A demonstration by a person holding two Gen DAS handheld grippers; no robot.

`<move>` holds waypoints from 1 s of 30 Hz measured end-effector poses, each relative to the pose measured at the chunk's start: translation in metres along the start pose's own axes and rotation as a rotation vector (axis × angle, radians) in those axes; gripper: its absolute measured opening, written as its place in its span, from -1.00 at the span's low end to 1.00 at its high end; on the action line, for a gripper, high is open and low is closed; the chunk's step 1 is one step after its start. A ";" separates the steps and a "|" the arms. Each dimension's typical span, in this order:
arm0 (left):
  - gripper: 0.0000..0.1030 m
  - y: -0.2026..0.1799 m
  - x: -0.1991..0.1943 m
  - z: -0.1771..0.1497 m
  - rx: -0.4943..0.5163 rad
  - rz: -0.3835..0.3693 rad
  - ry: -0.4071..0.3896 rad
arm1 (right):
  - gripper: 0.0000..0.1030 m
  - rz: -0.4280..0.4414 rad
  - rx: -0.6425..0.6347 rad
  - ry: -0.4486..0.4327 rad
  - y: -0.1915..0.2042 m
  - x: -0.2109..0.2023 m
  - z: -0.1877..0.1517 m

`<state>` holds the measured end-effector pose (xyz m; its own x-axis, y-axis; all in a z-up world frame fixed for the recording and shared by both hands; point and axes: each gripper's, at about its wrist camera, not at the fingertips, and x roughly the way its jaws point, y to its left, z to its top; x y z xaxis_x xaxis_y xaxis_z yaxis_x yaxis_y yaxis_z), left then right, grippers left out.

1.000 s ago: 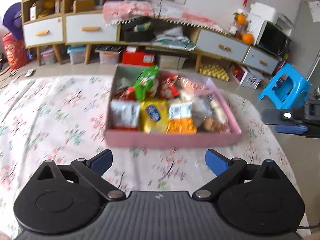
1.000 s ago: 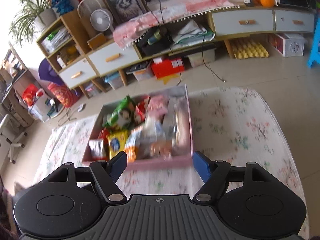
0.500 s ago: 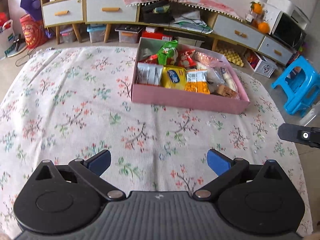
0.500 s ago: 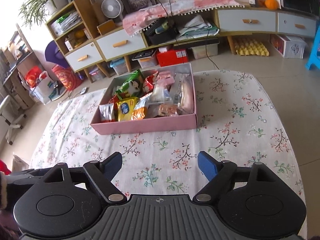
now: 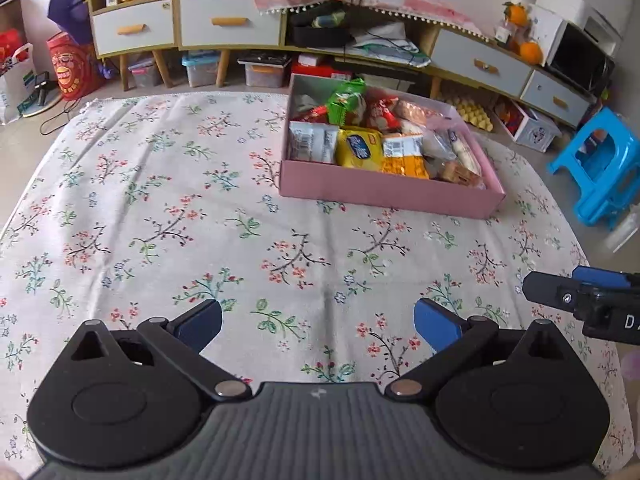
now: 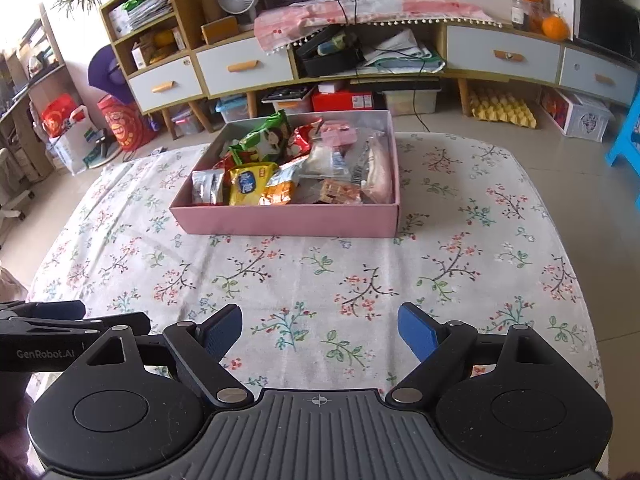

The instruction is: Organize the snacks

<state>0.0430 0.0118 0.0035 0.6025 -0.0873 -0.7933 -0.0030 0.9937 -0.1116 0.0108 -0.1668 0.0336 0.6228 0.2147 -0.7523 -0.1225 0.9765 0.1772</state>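
A pink box [image 5: 384, 196] sits on the far part of a table covered by a white cloth [image 5: 168, 216] printed with small red, blue and green flower sprigs. The box is shallow and rectangular, with a plain pink outside and a pale inside wall, and it has no lid on it. It is packed with snack packets lying close together. Along the near side, from the left wrist view, lie a silver packet [image 5: 313, 143], a yellow packet [image 5: 359, 149] with a blue oval label, and an orange packet [image 5: 404, 157] with a white top. Behind them a green packet [image 5: 347, 100] stands up against a red one [image 5: 378, 110]. Toward the right side lie clear wrapped pieces, a long pale roll and a brown biscuit pack [image 5: 460, 174] in the near right corner.

Both tools hang over the near, bare part of the cloth, well apart from the box. The left gripper [image 5: 318, 326] has its blue-padded fingers spread wide with nothing between them. The right gripper [image 6: 320, 334] is spread as well, its jaws having just been opening, and only cloth shows between them. Each tool appears at the edge of the other's view, side by side.

Beyond the table stands a low cabinet [image 6: 240, 68] with white drawers, and a blue stool [image 5: 600, 168] is on the floor to the right.
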 end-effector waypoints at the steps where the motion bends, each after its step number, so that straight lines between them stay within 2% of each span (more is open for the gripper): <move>1: 0.99 0.001 0.000 0.000 -0.003 0.008 -0.001 | 0.69 0.002 0.004 -0.001 0.001 0.001 0.000; 10: 0.99 0.012 0.001 -0.008 -0.025 0.051 0.033 | 0.69 0.009 0.005 -0.013 0.015 0.002 0.000; 30: 1.00 0.002 -0.009 -0.009 0.019 0.099 0.000 | 0.70 0.020 -0.014 -0.036 0.023 -0.009 -0.003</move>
<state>0.0302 0.0134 0.0051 0.6000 0.0109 -0.7999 -0.0469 0.9987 -0.0216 0.0000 -0.1458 0.0422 0.6472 0.2335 -0.7257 -0.1461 0.9723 0.1826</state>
